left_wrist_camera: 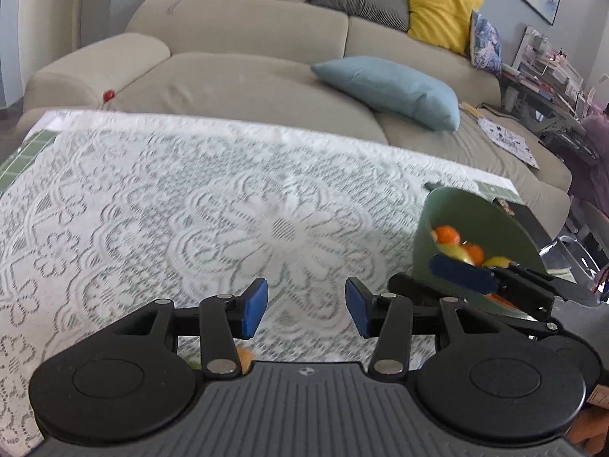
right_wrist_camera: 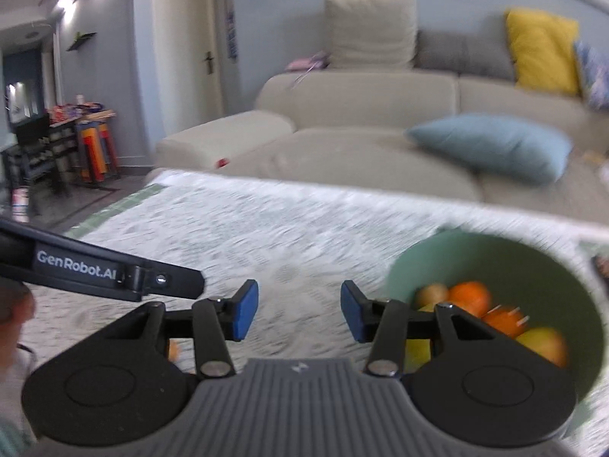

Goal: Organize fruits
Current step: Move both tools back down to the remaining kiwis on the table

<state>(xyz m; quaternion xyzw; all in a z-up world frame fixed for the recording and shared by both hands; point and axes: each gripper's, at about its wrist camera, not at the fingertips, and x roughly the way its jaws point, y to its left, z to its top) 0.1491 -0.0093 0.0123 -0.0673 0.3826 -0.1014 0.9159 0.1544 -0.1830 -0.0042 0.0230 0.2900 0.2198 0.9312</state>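
Both grippers fill the bottom of their own views, each with its jaws partly apart and nothing between the blue pads: the left gripper (left_wrist_camera: 306, 310) hangs over bare lace cloth (left_wrist_camera: 213, 205), the right gripper (right_wrist_camera: 299, 311) over the same cloth just left of the bowl (right_wrist_camera: 540, 266). That green bowl sits near the right end of the tabletop, close to its far edge, and holds the fruit (right_wrist_camera: 469, 297): at least two oranges and some yellowish pieces, part of them hidden behind the right gripper's linkage. In the left view the right gripper (left_wrist_camera: 468, 280) reaches in from the right with one blue pad across the bowl's near rim. A small orange bit (left_wrist_camera: 243, 358) shows under the left gripper, too hidden to name. From the bowl leftward the cloth lies open across the whole middle and left of the tabletop; green tile (left_wrist_camera: 26, 156) shows at the far left corner where the cloth ends. Beyond the far edge stands a sofa (left_wrist_camera: 243, 38) with a blue cushion (left_wrist_camera: 388, 89). The right view is blurred, so the bowl's rim is smeared
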